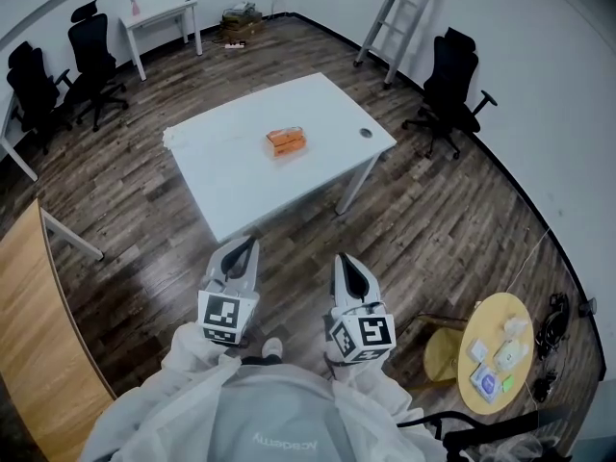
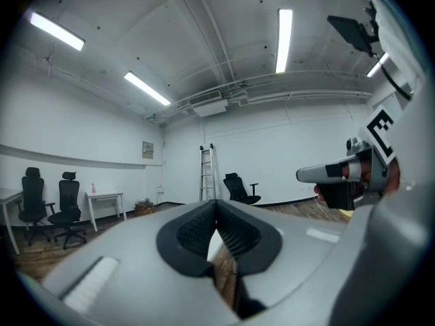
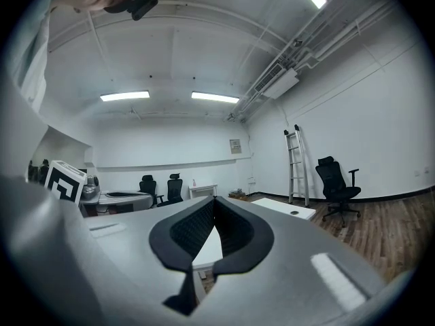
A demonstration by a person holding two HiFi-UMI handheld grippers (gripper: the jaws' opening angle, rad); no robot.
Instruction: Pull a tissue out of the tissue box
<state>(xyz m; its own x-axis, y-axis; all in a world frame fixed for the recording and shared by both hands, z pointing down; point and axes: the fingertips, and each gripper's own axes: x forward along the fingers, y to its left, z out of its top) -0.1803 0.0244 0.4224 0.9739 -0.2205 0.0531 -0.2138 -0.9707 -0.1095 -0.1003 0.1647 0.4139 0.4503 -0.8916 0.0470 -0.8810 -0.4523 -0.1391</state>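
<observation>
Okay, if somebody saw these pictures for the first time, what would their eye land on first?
The orange tissue box stands out first, alone near the middle of the white table in the centre of the room. Next come the left gripper and the right gripper at the bottom of the head view, both shut and empty, held short of the table. A ladder stands at the back right.
</observation>
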